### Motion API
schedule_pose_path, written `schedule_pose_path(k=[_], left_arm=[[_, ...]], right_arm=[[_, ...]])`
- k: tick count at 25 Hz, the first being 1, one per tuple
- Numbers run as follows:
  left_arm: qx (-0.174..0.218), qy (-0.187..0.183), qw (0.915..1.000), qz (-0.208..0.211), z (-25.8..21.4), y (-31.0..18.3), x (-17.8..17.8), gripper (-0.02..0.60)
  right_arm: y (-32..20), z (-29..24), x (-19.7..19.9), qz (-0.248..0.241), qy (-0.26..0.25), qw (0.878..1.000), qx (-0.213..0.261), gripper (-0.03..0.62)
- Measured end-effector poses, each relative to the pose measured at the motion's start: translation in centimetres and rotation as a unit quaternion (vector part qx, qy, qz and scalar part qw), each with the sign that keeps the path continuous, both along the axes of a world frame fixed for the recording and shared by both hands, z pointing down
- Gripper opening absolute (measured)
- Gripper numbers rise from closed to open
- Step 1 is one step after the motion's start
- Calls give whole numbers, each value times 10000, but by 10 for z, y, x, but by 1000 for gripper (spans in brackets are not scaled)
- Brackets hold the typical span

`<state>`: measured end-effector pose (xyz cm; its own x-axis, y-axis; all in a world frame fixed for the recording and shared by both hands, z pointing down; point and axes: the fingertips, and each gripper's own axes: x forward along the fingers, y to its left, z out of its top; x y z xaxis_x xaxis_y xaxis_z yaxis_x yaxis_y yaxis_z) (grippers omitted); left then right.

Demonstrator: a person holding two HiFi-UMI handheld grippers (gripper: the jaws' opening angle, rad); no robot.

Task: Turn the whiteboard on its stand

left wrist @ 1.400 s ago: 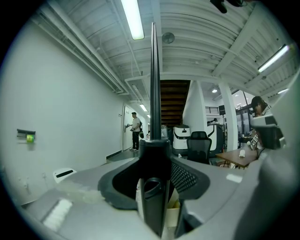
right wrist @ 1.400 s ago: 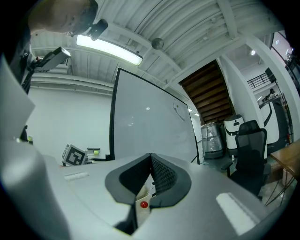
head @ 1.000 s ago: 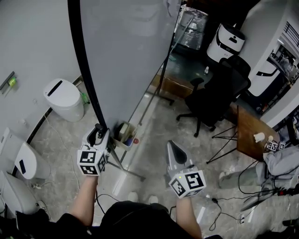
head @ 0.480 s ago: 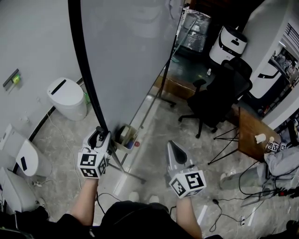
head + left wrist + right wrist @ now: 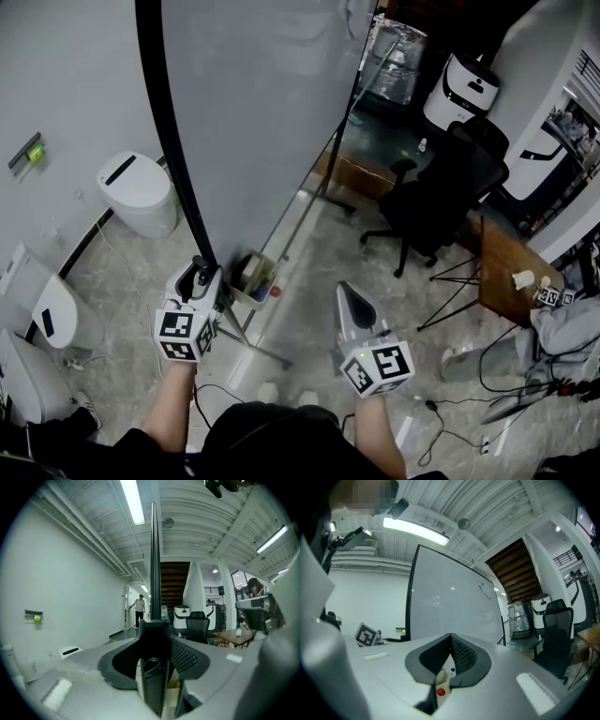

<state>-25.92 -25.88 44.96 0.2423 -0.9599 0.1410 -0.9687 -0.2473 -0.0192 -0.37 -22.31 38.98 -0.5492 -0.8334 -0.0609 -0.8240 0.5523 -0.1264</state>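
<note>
The whiteboard [image 5: 262, 122] stands tall on its stand, its grey face turned to the right, and it also fills the middle of the right gripper view [image 5: 450, 602]. Its black frame edge [image 5: 169, 141] runs down to my left gripper [image 5: 199, 272]. In the left gripper view that black edge [image 5: 153, 573] sits upright between the jaws, and my left gripper [image 5: 154, 639] is shut on it near the board's bottom corner. My right gripper [image 5: 349, 295] hangs in the air to the right of the board with nothing in it. Its jaws meet, so my right gripper [image 5: 451, 641] is shut.
A small tray of markers [image 5: 251, 277] hangs under the board, and the stand's foot [image 5: 262, 349] runs along the floor between my arms. A black office chair [image 5: 431, 202] and a wooden table [image 5: 506, 267] stand to the right. A white bin [image 5: 139, 192] stands to the left by the wall.
The view has drifted a little. Both grippers keep their places, the left one still clamped on the board's black edge.
</note>
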Motion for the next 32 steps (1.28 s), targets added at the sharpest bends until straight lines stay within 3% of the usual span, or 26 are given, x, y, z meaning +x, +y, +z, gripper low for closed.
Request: schedule_pose_path(k=[22,32], left_arm=[[157,-29,9999,42,-5,3,1,201],[163,-248,9994,-188,1,4,1,209]], right_arm=[[-5,5,-1,-32,49,9999,-96,8],[-3,-2,24,-243,-7,9997,-18,8]])
